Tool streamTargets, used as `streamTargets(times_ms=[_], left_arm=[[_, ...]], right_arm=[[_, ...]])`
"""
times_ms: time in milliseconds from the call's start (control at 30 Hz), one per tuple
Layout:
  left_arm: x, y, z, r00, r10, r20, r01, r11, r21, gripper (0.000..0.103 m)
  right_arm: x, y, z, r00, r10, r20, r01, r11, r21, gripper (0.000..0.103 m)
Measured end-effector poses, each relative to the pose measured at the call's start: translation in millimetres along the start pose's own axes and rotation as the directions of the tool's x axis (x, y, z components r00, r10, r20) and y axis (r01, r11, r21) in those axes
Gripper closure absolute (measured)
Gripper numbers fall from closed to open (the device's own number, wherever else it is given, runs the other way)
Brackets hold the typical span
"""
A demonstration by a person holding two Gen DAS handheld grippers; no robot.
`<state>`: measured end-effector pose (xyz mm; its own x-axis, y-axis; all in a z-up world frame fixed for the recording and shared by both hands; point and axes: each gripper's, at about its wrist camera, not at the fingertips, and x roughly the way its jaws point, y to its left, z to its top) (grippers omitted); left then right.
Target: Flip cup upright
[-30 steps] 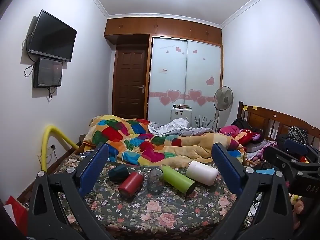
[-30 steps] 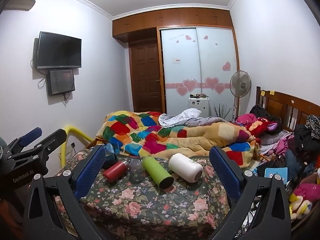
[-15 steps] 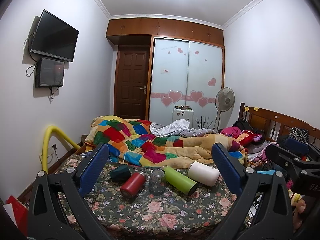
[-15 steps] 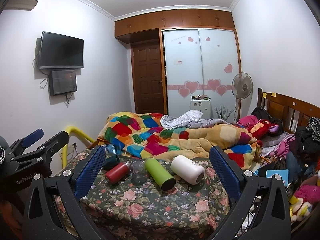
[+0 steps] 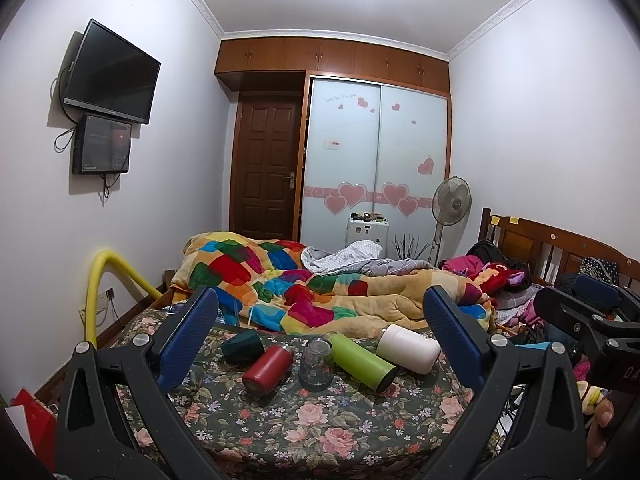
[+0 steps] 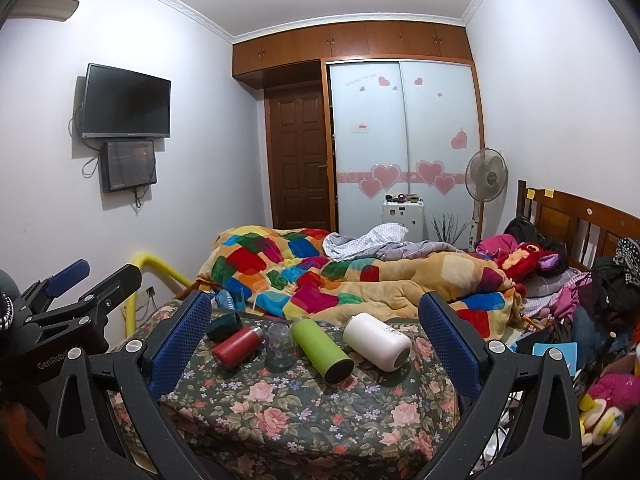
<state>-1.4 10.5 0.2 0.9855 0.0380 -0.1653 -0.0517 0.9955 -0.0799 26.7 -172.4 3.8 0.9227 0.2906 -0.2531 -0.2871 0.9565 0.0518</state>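
Several cups lie in a row on a floral-covered table [image 5: 304, 432] [image 6: 304, 412]. From left: a dark teal cup [image 5: 242, 346] [image 6: 224, 326] on its side, a red bottle [image 5: 267, 369] [image 6: 237, 346] on its side, a clear glass [image 5: 316, 368] [image 6: 281, 345] standing mouth down, a green bottle [image 5: 362, 360] [image 6: 322, 344] on its side, a white bottle [image 5: 408, 348] [image 6: 377, 340] on its side. My left gripper [image 5: 320, 336] and right gripper [image 6: 316, 332] are both open and empty, held back from the table's near edge.
Behind the table is a bed with a colourful patchwork quilt [image 5: 304, 284] and a wooden headboard [image 6: 576, 216] at right. A yellow padded rail [image 5: 100, 280] stands at left. Clothes and toys [image 6: 600, 392] pile at right. The other gripper shows at each view's side.
Both views have tilted slightly upward, so the cups sit a little lower in the frame. The cups have not moved and both grippers stay open.
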Motion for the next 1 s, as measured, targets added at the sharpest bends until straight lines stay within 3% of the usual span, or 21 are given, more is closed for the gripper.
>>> streamTargets(times_ms=[1000], left_arm=[[0.1, 4.6, -1.0, 1.0, -0.001, 0.002, 0.001, 1.0, -0.002, 0.0]], right_arm=[[-2.9, 2.2, 1.0, 1.0, 0.004, -0.002, -0.004, 1.0, 0.001, 0.0]])
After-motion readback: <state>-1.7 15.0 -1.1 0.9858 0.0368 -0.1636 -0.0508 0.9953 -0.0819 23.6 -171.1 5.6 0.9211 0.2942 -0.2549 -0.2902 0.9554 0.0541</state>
